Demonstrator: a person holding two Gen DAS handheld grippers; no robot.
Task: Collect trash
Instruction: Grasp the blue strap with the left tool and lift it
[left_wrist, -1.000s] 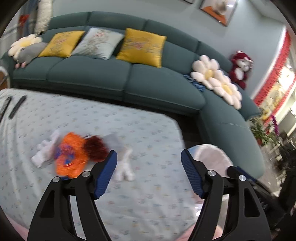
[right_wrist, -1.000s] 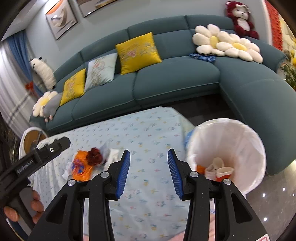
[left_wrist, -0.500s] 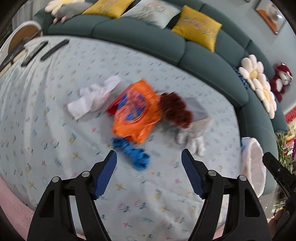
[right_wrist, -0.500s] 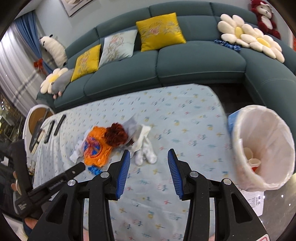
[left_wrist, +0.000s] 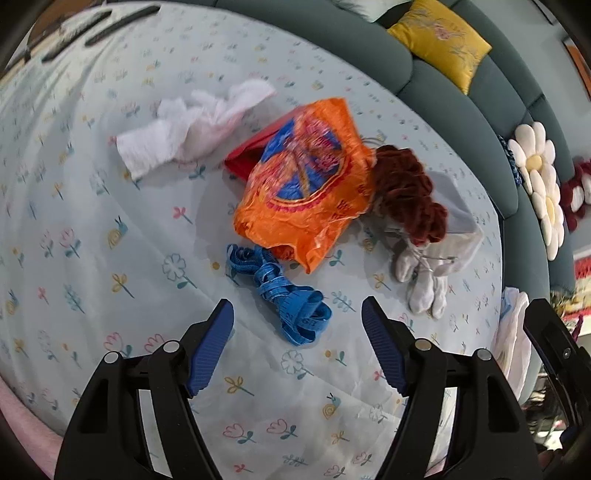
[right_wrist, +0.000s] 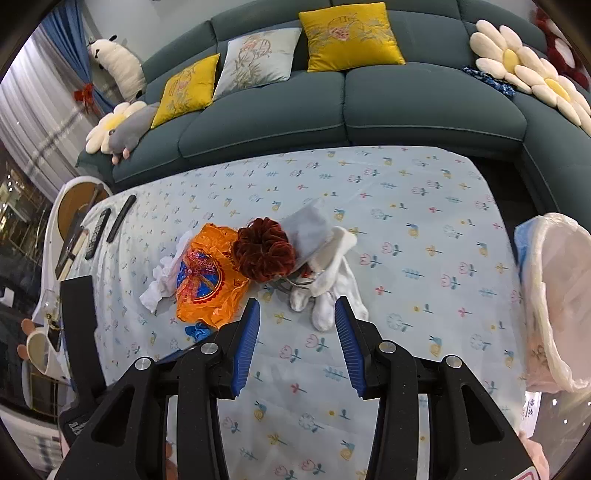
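Clearly the step in hand was the first pick from the heap, and the left gripper (left_wrist: 297, 341) was the one placed for it: it hung above the flowered table (left_wrist: 92, 229), tilted steeply down, its jaws closing but with nothing yet between them, the blue measuring tape (left_wrist: 286, 291) lying just past the tips. To do it well, I judged, the jaws should come down astride the thick knot of the tape and not a loose loop, low enough to pinch the bundle without catching the cloth beneath. The right gripper (right_wrist: 297, 343) also pointed down at the table, jaws part open and bare, with the white glove (right_wrist: 327, 291) just beyond its tips; it could take that glove by the fingers without crowding the left. Beyond the tape lay the orange plastic bag (left_wrist: 306, 184), slack and crinkled, so a pinch on a fold would serve better than one on its flat face. Touching the bag's right side sat the dark red scrunchie (left_wrist: 404, 192), and off its left side the white tissue (left_wrist: 184, 129), all near the middle of the table. The lined trash bin (right_wrist: 554, 295) stood off the table's right edge, in the right wrist view. Two remote controls (right_wrist: 110, 225) lay near the far left corner, and the teal sofa (right_wrist: 406, 103) ran behind the far edge.
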